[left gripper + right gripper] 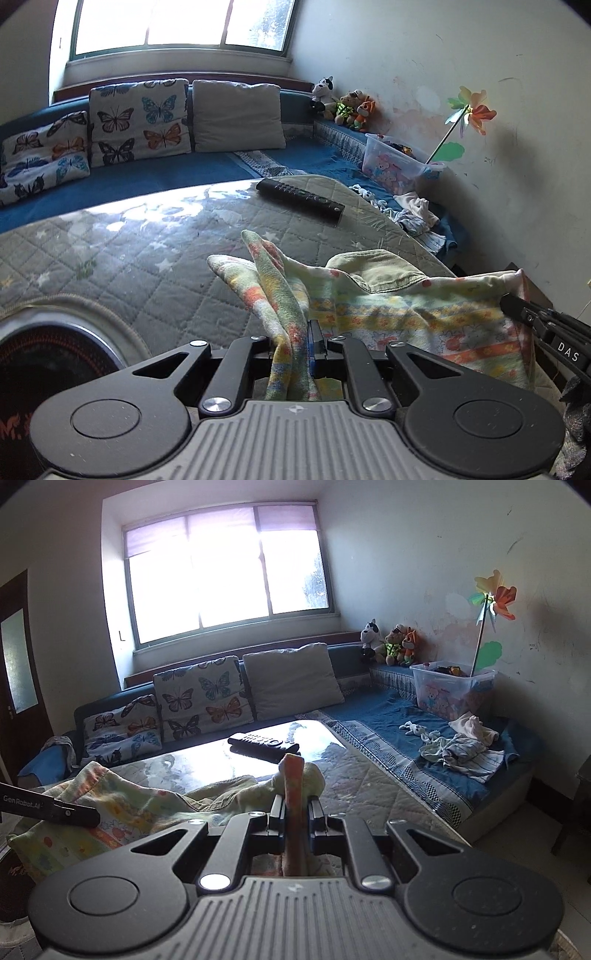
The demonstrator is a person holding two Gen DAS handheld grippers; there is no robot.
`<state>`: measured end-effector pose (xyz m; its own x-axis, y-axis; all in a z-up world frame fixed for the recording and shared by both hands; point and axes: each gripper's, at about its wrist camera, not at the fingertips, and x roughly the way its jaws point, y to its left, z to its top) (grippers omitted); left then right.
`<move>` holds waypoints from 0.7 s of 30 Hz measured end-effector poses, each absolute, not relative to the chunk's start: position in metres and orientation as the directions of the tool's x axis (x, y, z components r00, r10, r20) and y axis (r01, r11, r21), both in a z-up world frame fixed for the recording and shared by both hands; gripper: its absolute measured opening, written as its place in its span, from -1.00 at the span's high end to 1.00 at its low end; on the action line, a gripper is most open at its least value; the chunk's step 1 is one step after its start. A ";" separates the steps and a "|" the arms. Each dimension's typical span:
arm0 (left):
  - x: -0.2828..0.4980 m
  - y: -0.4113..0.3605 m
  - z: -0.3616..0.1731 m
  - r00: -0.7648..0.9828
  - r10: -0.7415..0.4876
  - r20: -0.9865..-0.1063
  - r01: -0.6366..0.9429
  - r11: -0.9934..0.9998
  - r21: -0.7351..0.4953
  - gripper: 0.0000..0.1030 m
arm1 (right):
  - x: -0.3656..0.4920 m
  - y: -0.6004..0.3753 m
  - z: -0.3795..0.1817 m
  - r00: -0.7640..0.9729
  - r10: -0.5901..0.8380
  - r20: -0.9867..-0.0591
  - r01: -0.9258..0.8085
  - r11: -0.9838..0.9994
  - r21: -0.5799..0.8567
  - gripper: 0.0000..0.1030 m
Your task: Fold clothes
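Left wrist view: left gripper [293,341] clenched on a bunched edge of the patterned cloth [406,314], pastel checks and cartoon prints in orange, yellow, green. The pinched fold rises from between the jaws toward 12 o'clock and flops over at its tip. Rest of the cloth spreads toward 3 o'clock across the quilted table cover [129,258], grey with white stars. An olive-green garment [373,269] lies on the cloth at about 1 o'clock, touching it. Right gripper [517,310] enters at 3 o'clock, its finger at the cloth's far corner, which is lifted. Black remote control [301,197] lies on the table at 12 o'clock, well apart from the cloth. Beyond it a blue sofa [184,173] with butterfly cushions [140,118]. Clear plastic bin [395,162] and a pinwheel [471,112] at 2 o'clock

Right wrist view: right gripper [295,808] clamped tight on an orange-and-yellow strip of the same cloth [122,805], the strip standing upright between the jaws at 12 o'clock. The cloth sags away toward 9 o'clock, partly resting on the table. Left gripper's finger [74,814] comes in at 9 o'clock, against the cloth. Remote [264,744] sits just past the pinched strip at 12 o'clock. Loose clothes [465,753] heaped on the sofa seat at 2 o'clock. Plush toys [391,642] in the corner at 1 o'clock, under the window [229,572]
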<state>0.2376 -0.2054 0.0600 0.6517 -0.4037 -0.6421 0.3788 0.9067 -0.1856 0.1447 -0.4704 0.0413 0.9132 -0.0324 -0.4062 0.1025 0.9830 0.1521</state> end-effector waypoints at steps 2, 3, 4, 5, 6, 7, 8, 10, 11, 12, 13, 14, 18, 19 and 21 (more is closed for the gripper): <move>0.238 -0.209 0.062 0.657 -0.399 -0.640 0.383 0.908 -0.172 0.78 | 0.147 -0.471 0.041 0.913 -0.035 -0.406 0.105 0.983 0.152 0.80; 0.238 -0.210 0.062 0.661 -0.393 -0.639 0.385 0.909 -0.161 0.78 | 0.148 -0.472 0.041 0.913 -0.036 -0.406 0.107 0.982 0.153 0.80; 0.239 -0.212 0.062 0.665 -0.387 -0.638 0.385 0.910 -0.151 0.78 | 0.149 -0.472 0.041 0.913 -0.037 -0.407 0.109 0.982 0.155 0.80; 0.240 -0.213 0.062 0.665 -0.385 -0.640 0.386 0.911 -0.147 0.78 | 0.150 -0.472 0.041 0.913 -0.037 -0.407 0.109 0.982 0.156 0.80; 0.240 -0.214 0.062 0.665 -0.383 -0.641 0.386 0.911 -0.143 0.78 | 0.150 -0.472 0.041 0.912 -0.037 -0.408 0.110 0.982 0.156 0.80; 0.241 -0.215 0.062 0.665 -0.381 -0.642 0.387 0.912 -0.140 0.78 | 0.151 -0.472 0.041 0.912 -0.038 -0.409 0.111 0.982 0.156 0.80; 0.241 -0.216 0.062 0.665 -0.376 -0.645 0.386 0.913 -0.134 0.78 | 0.152 -0.472 0.040 0.911 -0.038 -0.411 0.111 0.982 0.156 0.80; 0.242 -0.219 0.062 0.668 -0.364 -0.649 0.383 0.916 -0.119 0.78 | 0.154 -0.472 0.039 0.908 -0.036 -0.416 0.111 0.982 0.156 0.80; 0.241 -0.219 0.061 0.669 -0.360 -0.650 0.384 0.916 -0.112 0.78 | 0.154 -0.472 0.038 0.907 -0.036 -0.419 0.111 0.982 0.156 0.80; 0.241 -0.220 0.061 0.670 -0.357 -0.651 0.385 0.917 -0.107 0.78 | 0.154 -0.472 0.037 0.906 -0.036 -0.421 0.111 0.982 0.156 0.80; 0.241 -0.221 0.060 0.670 -0.354 -0.652 0.385 0.917 -0.102 0.78 | 0.154 -0.471 0.036 0.906 -0.036 -0.422 0.111 0.981 0.156 0.80; 0.241 -0.222 0.060 0.671 -0.349 -0.654 0.384 0.918 -0.096 0.78 | 0.154 -0.471 0.036 0.905 -0.036 -0.424 0.112 0.981 0.156 0.80; 0.242 -0.225 0.058 0.670 -0.343 -0.658 0.387 0.918 -0.084 0.78 | 0.154 -0.468 0.034 0.902 -0.037 -0.430 0.115 0.981 0.156 0.80; 0.242 -0.226 0.058 0.670 -0.343 -0.659 0.388 0.918 -0.083 0.78 | 0.154 -0.467 0.034 0.901 -0.038 -0.432 0.115 0.981 0.155 0.80; 0.243 -0.227 0.057 0.668 -0.339 -0.662 0.390 0.918 -0.076 0.78 | 0.154 -0.467 0.033 0.898 -0.039 -0.437 0.119 0.981 0.156 0.80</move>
